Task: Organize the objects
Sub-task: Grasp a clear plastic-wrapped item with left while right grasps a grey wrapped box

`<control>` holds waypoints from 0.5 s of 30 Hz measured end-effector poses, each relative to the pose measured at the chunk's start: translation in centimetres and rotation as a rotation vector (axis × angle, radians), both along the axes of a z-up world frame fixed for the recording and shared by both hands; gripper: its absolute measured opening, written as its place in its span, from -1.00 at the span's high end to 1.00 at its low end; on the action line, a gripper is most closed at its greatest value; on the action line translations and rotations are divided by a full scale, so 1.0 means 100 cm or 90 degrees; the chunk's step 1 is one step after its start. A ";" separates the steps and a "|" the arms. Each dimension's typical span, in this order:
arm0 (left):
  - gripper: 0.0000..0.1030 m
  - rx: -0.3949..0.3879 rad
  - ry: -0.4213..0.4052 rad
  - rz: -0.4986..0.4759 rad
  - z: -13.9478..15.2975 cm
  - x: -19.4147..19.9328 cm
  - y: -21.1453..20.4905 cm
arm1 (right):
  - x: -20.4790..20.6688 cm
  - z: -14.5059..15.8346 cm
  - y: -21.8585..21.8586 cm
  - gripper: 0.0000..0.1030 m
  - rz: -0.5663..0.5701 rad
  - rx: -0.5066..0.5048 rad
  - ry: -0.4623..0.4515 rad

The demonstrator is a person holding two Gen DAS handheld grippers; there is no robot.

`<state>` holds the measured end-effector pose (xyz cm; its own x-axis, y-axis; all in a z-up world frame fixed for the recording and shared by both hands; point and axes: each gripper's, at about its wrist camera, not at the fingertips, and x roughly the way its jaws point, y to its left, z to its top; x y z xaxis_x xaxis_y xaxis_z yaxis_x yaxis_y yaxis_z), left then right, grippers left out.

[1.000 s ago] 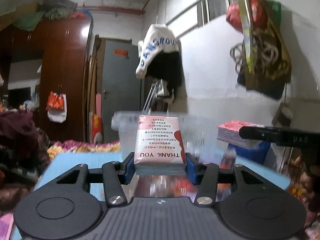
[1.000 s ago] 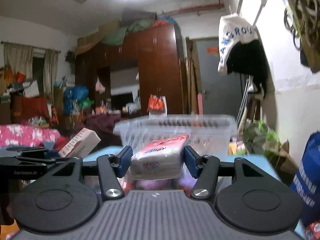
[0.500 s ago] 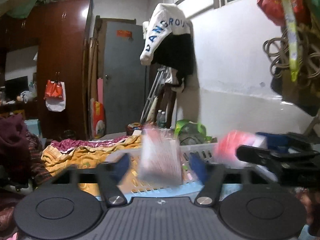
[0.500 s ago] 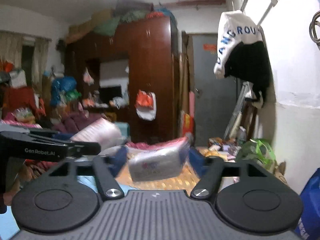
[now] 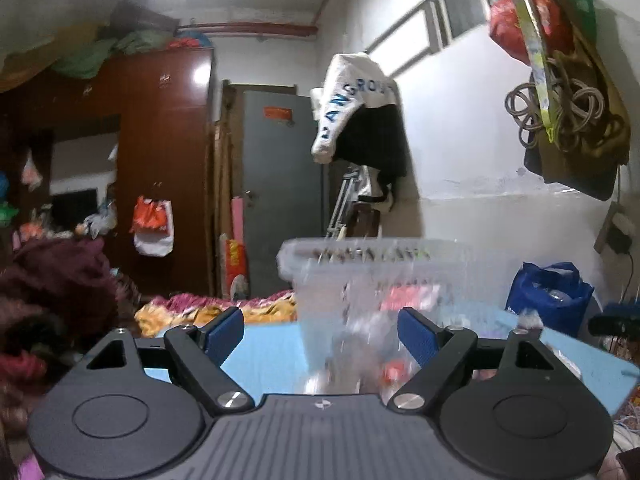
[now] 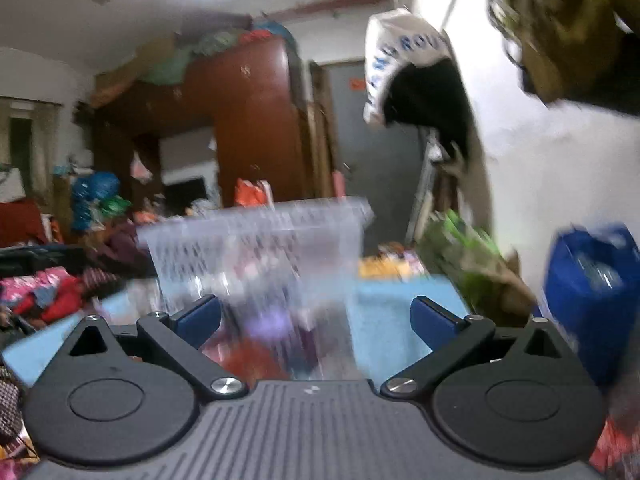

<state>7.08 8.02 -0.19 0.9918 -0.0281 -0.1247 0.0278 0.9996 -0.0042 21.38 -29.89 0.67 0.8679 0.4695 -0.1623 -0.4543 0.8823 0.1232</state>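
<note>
Blur smeared nearly everything ahead of both sets of jaws. The left gripper (image 5: pixel 320 330) stood wide, nothing between its blue pads (image 5: pixel 224 332). Just beyond its right pad sat the bin (image 5: pixel 384 276), a clear plastic tub with a slotted rim; what lay inside read only as pink and red streaks, too smeared to name. The blue table (image 5: pixel 264 352) showed flat and matte under the gap. At the right edge of that view a dark bar was cut off, and I couldn't tell what it was.

The right gripper (image 6: pixel 316 314) gaped wide too, holding nothing. The bin (image 6: pixel 256 240) sat ahead of its left pad and the gap, its walls streaked, with purple and red shapes inside that couldn't be made out. Right of the jaws a glossy blue bag (image 6: pixel 592 284) blurred against the wall.
</note>
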 end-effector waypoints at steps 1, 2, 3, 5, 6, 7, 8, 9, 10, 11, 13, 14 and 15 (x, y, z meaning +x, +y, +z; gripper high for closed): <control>-0.69 -0.003 -0.002 0.007 -0.006 -0.004 0.002 | -0.002 -0.005 -0.003 -1.00 -0.009 0.009 0.001; -0.68 -0.009 -0.007 0.015 -0.013 -0.010 0.005 | -0.004 -0.013 -0.003 -1.00 -0.015 0.019 0.001; -0.68 -0.013 -0.010 0.016 -0.018 -0.014 0.007 | -0.003 -0.017 -0.002 -1.00 -0.015 0.018 0.003; -0.66 -0.003 -0.004 0.012 -0.024 -0.013 0.005 | -0.002 -0.022 0.003 -1.00 -0.026 -0.002 -0.003; -0.66 0.005 -0.001 0.009 -0.028 -0.012 0.003 | 0.000 -0.025 0.008 -1.00 -0.036 -0.017 -0.007; -0.61 0.012 0.004 0.009 -0.031 -0.010 0.001 | -0.001 -0.031 0.011 -1.00 -0.039 -0.029 -0.007; -0.53 0.017 0.009 0.009 -0.034 -0.008 -0.002 | 0.000 -0.034 0.015 -0.99 -0.041 -0.037 -0.007; -0.47 0.022 0.014 0.008 -0.037 -0.006 -0.004 | 0.000 -0.035 0.016 -0.91 -0.040 -0.042 -0.007; -0.35 0.028 0.015 0.007 -0.040 -0.005 -0.007 | -0.002 -0.039 0.016 -0.87 -0.040 -0.046 -0.010; -0.27 0.033 0.017 0.009 -0.044 -0.004 -0.009 | -0.002 -0.040 0.016 -0.79 -0.039 -0.050 -0.013; -0.23 0.045 0.025 0.015 -0.050 -0.003 -0.012 | -0.002 -0.043 0.018 -0.70 -0.044 -0.063 -0.018; -0.20 0.054 0.026 0.018 -0.052 -0.003 -0.014 | -0.002 -0.044 0.020 -0.67 -0.043 -0.069 -0.020; -0.17 0.068 0.026 0.022 -0.055 -0.002 -0.017 | -0.002 -0.044 0.022 -0.63 -0.042 -0.072 -0.020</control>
